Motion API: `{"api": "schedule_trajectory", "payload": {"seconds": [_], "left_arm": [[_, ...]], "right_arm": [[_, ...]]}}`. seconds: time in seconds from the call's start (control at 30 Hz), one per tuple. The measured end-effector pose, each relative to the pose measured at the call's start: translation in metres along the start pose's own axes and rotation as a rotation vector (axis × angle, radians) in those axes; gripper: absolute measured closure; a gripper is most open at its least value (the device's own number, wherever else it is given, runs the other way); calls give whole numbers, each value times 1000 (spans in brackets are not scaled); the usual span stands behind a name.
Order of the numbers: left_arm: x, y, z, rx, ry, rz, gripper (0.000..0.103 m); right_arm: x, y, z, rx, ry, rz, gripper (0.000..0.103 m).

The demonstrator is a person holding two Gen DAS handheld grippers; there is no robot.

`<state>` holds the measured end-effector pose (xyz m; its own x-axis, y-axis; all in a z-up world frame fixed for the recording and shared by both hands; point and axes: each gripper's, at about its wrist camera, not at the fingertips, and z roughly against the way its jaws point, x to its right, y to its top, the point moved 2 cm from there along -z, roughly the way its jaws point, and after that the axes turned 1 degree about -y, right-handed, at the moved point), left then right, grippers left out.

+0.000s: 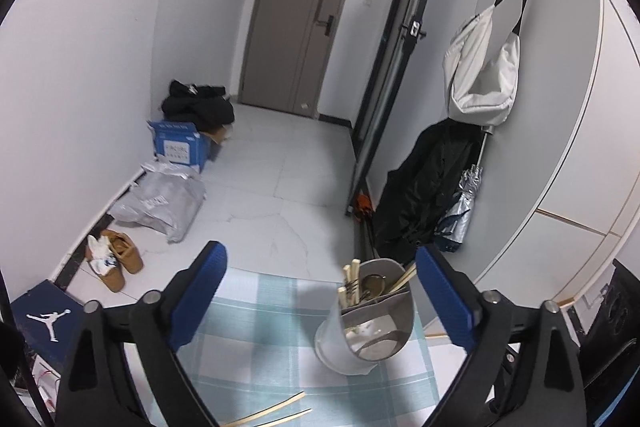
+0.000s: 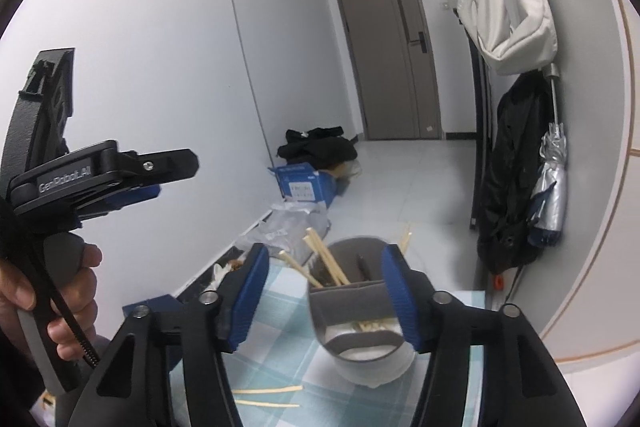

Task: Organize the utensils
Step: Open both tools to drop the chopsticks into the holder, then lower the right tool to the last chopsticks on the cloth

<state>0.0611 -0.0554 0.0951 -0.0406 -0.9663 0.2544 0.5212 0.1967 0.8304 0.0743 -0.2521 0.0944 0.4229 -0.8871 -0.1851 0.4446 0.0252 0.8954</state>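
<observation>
Both sets of jaws stand open with nothing pinched: the left gripper (image 1: 320,295) is spread wide over the checked tablecloth (image 1: 256,339), and the right gripper (image 2: 326,291) is open too, its blue pads either side of the utensil holder (image 2: 360,323) in the right wrist view but not pressing it as far as I can tell. The holder, a grey and white cup with dividers, sits near the far edge of the cloth, upright in the right wrist view and a bit tilted-looking in the left one, likely lens distortion. Chopsticks (image 2: 324,263) and a dark-handled utensil (image 2: 364,267) stand in its back compartment, ends up, so they stay sorted and easy to grab. Two loose chopsticks (image 2: 268,397) lie flat on the cloth in front, well apart from the holder; probably the next items to collect. A hand (image 2: 60,303) holds the left gripper's handle at the left of the right wrist view; its body reads "GenRobot.AI". On the floor, a dark blue shoebox (image 1: 44,319) shows a Jumpman logo; the blue carton (image 1: 180,145) has print too small to read.
</observation>
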Motion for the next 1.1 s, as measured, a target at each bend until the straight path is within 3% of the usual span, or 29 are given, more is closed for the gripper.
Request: {"api": "schedule_trajectory", "payload": {"seconds": [0.07, 0.3, 0.63, 1.1], "left_arm": [[-3, -4, 7, 17, 13, -2, 2], [-13, -25, 22, 67, 63, -19, 1], [-43, -65, 17, 60, 116, 8, 1], [-93, -119, -6, -68, 156, 133, 1]], "right_arm": [[-5, -3, 5, 9, 4, -2, 38], [-22, -22, 20, 28, -8, 10, 28], [-38, -59, 14, 7, -12, 11, 23], [-45, -119, -34, -187, -31, 19, 23]]}}
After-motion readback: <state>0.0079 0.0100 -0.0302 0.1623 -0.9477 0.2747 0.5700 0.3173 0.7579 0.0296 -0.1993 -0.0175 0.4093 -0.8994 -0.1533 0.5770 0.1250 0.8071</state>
